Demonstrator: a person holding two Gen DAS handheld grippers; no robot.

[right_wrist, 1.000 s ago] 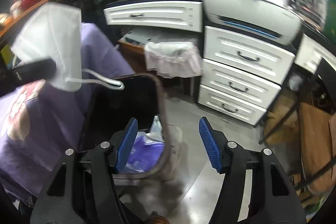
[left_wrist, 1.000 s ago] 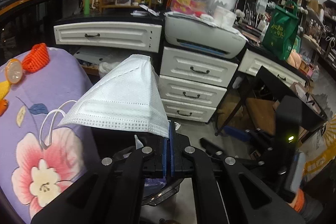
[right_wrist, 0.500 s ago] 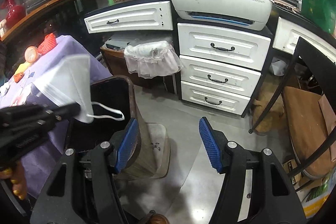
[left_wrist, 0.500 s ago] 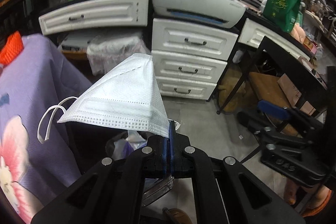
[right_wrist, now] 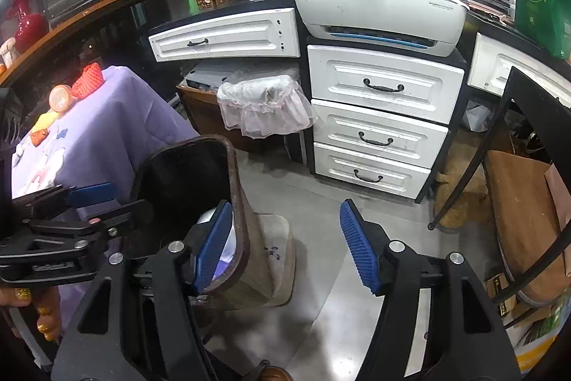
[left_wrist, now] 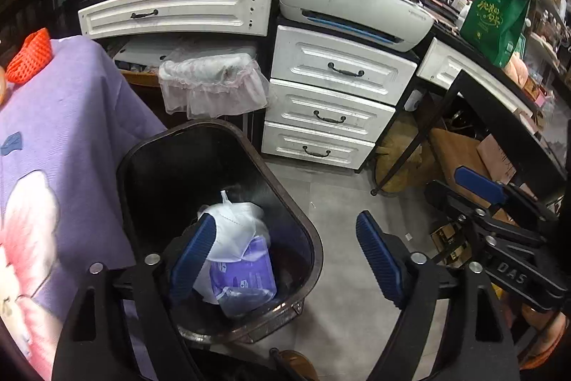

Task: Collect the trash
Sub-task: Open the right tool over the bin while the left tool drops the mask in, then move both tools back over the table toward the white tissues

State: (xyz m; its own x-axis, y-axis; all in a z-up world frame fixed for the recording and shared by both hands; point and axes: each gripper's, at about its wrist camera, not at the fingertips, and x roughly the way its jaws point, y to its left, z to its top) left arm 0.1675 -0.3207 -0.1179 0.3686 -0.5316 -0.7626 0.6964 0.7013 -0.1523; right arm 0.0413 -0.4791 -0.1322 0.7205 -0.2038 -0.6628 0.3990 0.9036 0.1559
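Observation:
A dark trash bin (left_wrist: 150,145) stands on the floor beside the purple-covered table; it also shows in the right wrist view (right_wrist: 235,188). The white face mask (left_wrist: 232,224) lies inside it on a purple packet (left_wrist: 246,274). My left gripper (left_wrist: 285,259) is open and empty just above the bin's right rim; it also shows in the right wrist view (right_wrist: 89,202). My right gripper (right_wrist: 285,249) is open and empty over the floor, right of the bin; it also shows in the left wrist view (left_wrist: 481,199).
The table with the purple floral cloth (left_wrist: 53,131) carries an orange net (left_wrist: 30,59) and small items (right_wrist: 59,97). White drawers (left_wrist: 328,109), a printer (left_wrist: 353,9), a plastic-lined basket (left_wrist: 210,81) and a black chair frame (right_wrist: 517,131) stand around the grey floor (left_wrist: 339,220).
My left gripper was shut on the white mask over the bin; it has opened and the mask now lies inside the bin. The right gripper stayed open.

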